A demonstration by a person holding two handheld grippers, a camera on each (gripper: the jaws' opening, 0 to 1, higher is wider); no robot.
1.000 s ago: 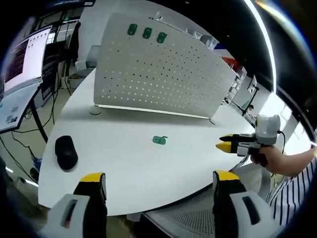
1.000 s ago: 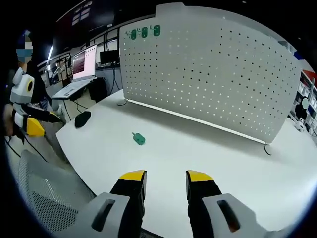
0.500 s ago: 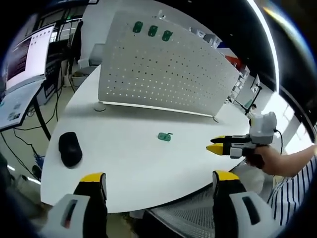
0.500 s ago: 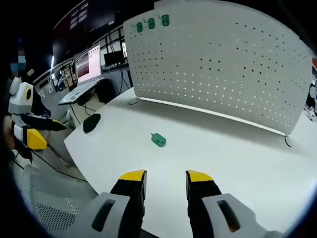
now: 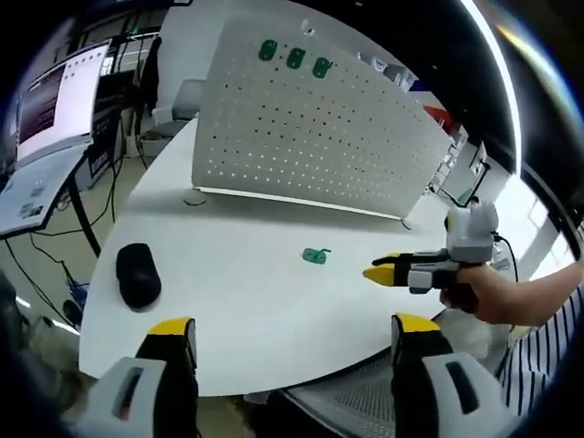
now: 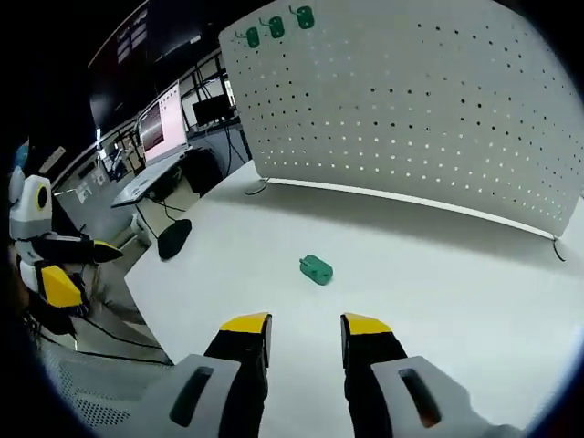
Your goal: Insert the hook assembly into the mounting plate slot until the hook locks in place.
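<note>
One small green hook assembly lies flat on white table, at 12 o'clock from right gripper, well apart. Pegboard upright behind, three green hooks top corner. Both grippers empty; right jaws narrowly parted, left gripper wide.

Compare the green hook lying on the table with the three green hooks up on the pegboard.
The loose green hook lies flat on the white table, alone; the three mounted hooks sit in a row near the top edge of the pegboard. The loose one lies in front of the right gripper, near it; the mounted ones are far behind, high up. All four look the same green and similar in shape, though details are too small to tell.
</note>
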